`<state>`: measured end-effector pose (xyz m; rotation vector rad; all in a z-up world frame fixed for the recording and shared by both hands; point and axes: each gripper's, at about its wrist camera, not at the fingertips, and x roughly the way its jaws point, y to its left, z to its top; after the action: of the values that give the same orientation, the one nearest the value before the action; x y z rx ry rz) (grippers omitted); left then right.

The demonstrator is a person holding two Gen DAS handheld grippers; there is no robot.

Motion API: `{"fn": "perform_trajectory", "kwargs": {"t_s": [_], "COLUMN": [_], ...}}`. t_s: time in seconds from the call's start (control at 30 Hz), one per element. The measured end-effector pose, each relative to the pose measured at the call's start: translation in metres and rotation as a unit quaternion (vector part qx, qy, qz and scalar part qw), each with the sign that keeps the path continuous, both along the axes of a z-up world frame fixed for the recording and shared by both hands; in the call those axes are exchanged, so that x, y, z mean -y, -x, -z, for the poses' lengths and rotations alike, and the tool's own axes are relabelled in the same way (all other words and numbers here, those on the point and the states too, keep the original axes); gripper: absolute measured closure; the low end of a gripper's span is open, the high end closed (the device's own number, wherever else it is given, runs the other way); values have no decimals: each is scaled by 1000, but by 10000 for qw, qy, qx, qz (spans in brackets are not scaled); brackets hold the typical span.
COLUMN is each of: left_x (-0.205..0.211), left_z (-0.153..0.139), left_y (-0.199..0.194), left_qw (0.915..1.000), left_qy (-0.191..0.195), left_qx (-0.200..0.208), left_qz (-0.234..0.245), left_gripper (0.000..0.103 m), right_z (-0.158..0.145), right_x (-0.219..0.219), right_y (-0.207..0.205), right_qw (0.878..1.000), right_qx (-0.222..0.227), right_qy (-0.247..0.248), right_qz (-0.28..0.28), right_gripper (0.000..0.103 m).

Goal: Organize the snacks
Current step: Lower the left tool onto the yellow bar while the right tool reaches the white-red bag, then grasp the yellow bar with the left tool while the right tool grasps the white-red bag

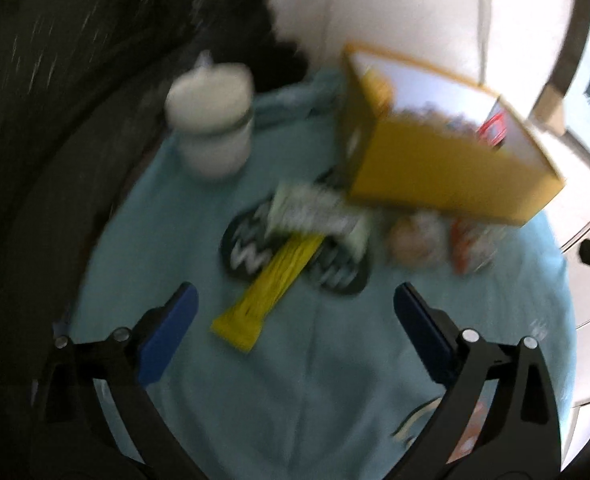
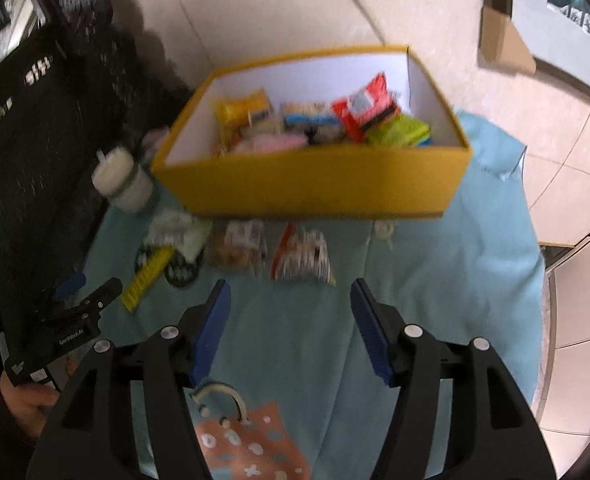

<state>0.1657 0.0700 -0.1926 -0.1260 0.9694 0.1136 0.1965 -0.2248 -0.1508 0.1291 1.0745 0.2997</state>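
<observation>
**Snacks on a blue cloth, both grippers empty**

Pale floor tiles (image 2: 287,12) surround a small table draped in a light blue cloth (image 2: 435,280). At the far side of the cloth stands an open yellow cardboard box with a white inside (image 2: 315,184), already holding a heap of wrapped snacks (image 2: 323,120). Just in front of the box, loose on the cloth, lie a long yellow snack bar (image 1: 267,288), a green-and-white wrapper (image 1: 315,212) across its far end, a clear pack of brownish biscuits (image 2: 237,246) and a red-and-white striped packet (image 2: 303,258). The bar and the wrapper rest on dark round coasters with a zigzag pattern (image 1: 247,248). A white lidded jar (image 1: 211,120) stands to the left of the box.

The left gripper (image 1: 295,320) hovers over the cloth near the yellow bar, its blue pads spread wide with nothing between them. The right gripper (image 2: 291,312) is partly open and empty, short of the striped packet. Both views are blurred.
</observation>
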Motion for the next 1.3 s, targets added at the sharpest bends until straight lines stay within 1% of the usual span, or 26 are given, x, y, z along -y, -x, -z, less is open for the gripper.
{"fn": "perform_trajectory", "kwargs": {"t_s": [0.13,0.27,0.4,0.57,0.67,0.7,0.73,0.77,0.8,0.83,0.9,1.0,1.1,1.13,1.2,1.3], "left_x": [-16,-23,-22,-17,-14,-11,-7,0,4,9,11,11,20,23,22,20], "left_z": [23,34,39,50,62,67,71,72,72,71,72,73,74,74,74,73], "left_y": [8,9,0,-16,-28,-33,-36,-37,-37,-39,-39,-35,-23,-21,-19,-19], "left_qw": [9995,9993,9996,9999,9997,9994,9987,9964,9951,9943,9940,9934,9910,9905,9911,9914], "left_qy": [23,30,22,-72,-170,-171,-240,-509,-478,-447,-422,-409,-635,-711,-675,-647], "left_qx": [-225,-250,-169,-81,-88,-100,-123,-20,77,130,223,362,410,416,441,457], "left_qz": [-239,-288,-231,-64,129,274,441,671,863,954,988,1007,1106,1103,1056,1041], "left_gripper": [3,3,3,3,5,19,37,42,61,71,74,76,82,82,82,82], "right_z": [21,37,52,63,71,74,76,79,81,82,85,90,93,95,98,102], "right_x": [-9,-18,-25,-26,-28,-28,-27,-28,-28,-28,-30,-30,-32,-34,-39,-49], "right_y": [0,-5,-13,-23,-29,-31,-32,-33,-35,-36,-39,-47,-54,-57,-62,-70], "right_qw": [9997,9990,9982,9988,9984,9983,9981,9979,9977,9974,9970,9964,9965,9963,9963,9954], "right_qx": [-214,-359,-455,-292,-324,-352,-365,-383,-401,-408,-416,-455,-391,-376,-392,-322], "right_qy": [121,242,357,390,458,470,492,519,554,585,655,716,744,769,767,896], "right_qz": [-44,-139,-135,-59,-43,-30,-16,-18,-31,-45,-60,-13,32,28,-5,-46], "right_gripper": [40,40,40,40,40,40,40,40,40,40,40,40,40,40,40,40]}}
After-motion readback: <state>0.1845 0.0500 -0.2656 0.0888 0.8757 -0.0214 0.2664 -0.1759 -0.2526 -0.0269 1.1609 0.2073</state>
